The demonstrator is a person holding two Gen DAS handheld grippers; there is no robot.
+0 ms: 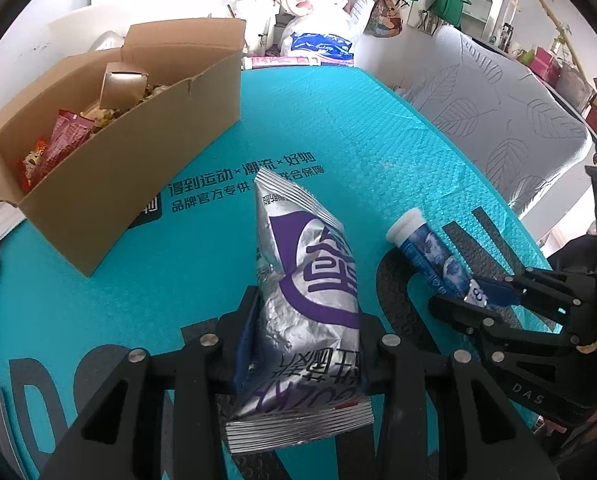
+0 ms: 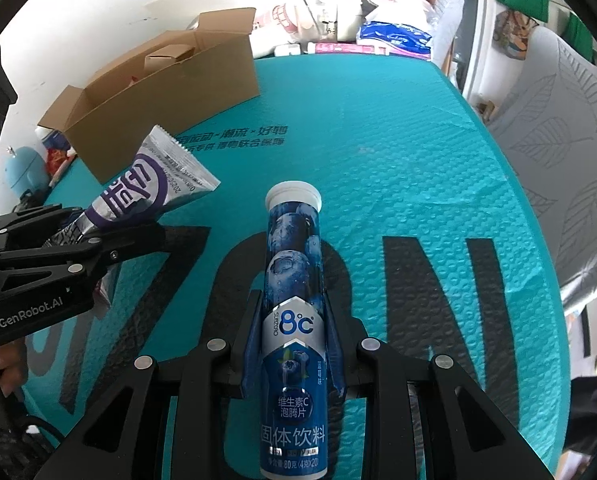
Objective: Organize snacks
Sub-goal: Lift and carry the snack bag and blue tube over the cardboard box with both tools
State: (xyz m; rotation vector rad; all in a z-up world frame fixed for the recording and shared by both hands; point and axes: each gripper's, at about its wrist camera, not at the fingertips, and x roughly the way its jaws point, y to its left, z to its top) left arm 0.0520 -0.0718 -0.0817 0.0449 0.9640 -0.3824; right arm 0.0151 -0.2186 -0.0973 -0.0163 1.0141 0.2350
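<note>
My left gripper [image 1: 304, 332] is shut on a silver and purple snack bag [image 1: 306, 280], held above the teal mat; from the right wrist view the same bag [image 2: 146, 192] pokes out of that gripper [image 2: 98, 236] at the left. My right gripper [image 2: 294, 312] is shut on a blue tablet tube [image 2: 294, 280] with a white cap, lifted off the mat. The left wrist view has that tube [image 1: 430, 252] and the right gripper [image 1: 486, 296] at the right. An open cardboard box [image 1: 110, 140] with several snack packs inside stands at the back left.
A teal mat [image 1: 358, 128] with black lettering covers the table. Bags, rolls and a pink tube [image 1: 294, 61] crowd the far edge behind the box [image 2: 166, 80]. A grey leaf-patterned cover [image 1: 510, 120] lies to the right of the table. A person's hand [image 2: 6, 364] holds the left gripper.
</note>
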